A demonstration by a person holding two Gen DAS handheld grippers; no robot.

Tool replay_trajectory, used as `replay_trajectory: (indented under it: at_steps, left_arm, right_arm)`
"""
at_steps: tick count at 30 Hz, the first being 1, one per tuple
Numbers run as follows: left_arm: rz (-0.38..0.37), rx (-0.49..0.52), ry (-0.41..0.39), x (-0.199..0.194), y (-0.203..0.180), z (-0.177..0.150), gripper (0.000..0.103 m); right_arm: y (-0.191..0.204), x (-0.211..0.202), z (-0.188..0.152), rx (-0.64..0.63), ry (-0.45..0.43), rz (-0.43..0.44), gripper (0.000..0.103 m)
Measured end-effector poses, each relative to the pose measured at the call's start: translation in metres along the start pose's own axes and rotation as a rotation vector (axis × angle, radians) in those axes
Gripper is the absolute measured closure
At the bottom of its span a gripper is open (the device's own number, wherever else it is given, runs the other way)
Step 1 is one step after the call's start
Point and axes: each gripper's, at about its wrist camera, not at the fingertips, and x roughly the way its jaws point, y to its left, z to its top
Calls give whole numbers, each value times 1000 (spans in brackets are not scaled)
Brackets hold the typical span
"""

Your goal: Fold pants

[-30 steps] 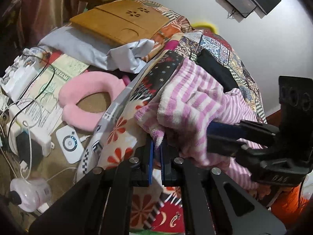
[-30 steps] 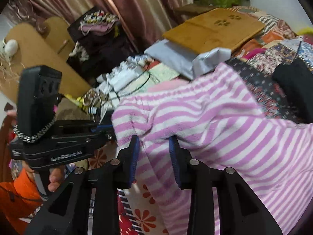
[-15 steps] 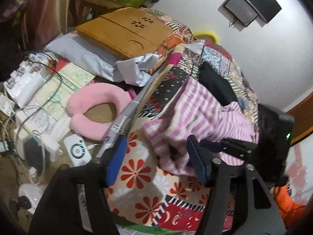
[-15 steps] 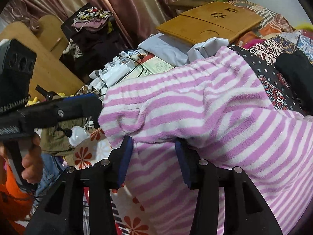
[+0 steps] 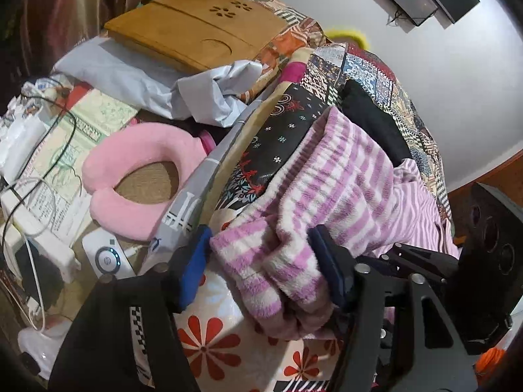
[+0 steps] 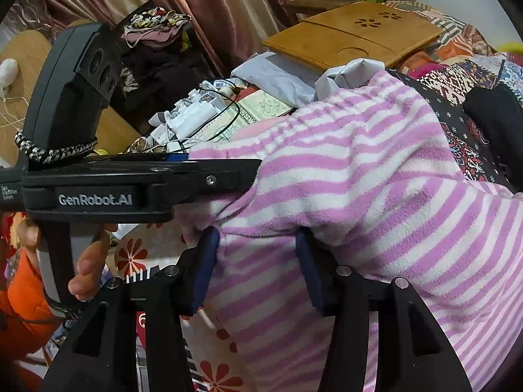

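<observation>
The pink-and-white striped fleece pants (image 5: 343, 189) lie bunched on the flowered bedspread (image 5: 209, 333); they fill the right wrist view (image 6: 376, 196). My left gripper (image 5: 261, 264) is open, its blue pads on either side of a folded bunch of the pants. My right gripper (image 6: 258, 261) is open, with striped cloth lying between its pads. The left gripper's body (image 6: 98, 189) shows at the left of the right wrist view, reaching into the pants. The right gripper's body (image 5: 457, 274) shows at the right of the left wrist view.
A pink neck pillow (image 5: 140, 176), white chargers with cables (image 5: 32, 215), papers (image 5: 75, 137), a grey cloth (image 5: 209, 94) and a wooden lap tray (image 5: 202, 26) crowd the bed's left and far side. A patchwork quilt (image 5: 376, 75) and black garment (image 5: 372, 121) lie beyond the pants.
My left gripper opened from shut on the pants' edge, then closed in around a bunch of the cloth. My right gripper's jaws widened and the pants sank between them.
</observation>
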Motion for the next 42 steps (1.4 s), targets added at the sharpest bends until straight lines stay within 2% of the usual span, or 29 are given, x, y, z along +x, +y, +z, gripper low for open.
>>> replay_trajectory:
  at_steps: [5,8,11,21,26,30,34,39,42]
  left_arm:
    - [74,55,-43,-9,-13,-5,58]
    - [143,123,-75,-16,-28,-11,59]
    - [167,140,-89,-21,-34,-14,60]
    - [184,118,-109,-28,-35,-21,61]
    - [208,177,-131,-27,-45,-23,66]
    - [184,207,-103,-15,-45,-15,67]
    - [150,172,-72,-2,-33,-6,70]
    - [132,164,-100,-11,-34,-4,78]
    - [150,187,-153,-26,-44,-3,80]
  right_arm:
    - [-2,0,0,8,0,8,57]
    - [-1,-1,-1,4,1,6,57]
    - [-1,-1,-1,5,1,7,57]
    - [-1,-1,-2,11,-2,12,56]
    - [-2,-1,-1,16,-3,17,56]
    - [-2,-1,-1,17,-3,17,54]
    - [0,-1,-1,12,6,8,53]
    - [-4,-15,0,41,19,-7,53]
    - [-9,-39,-6,44,-1,-46,53]
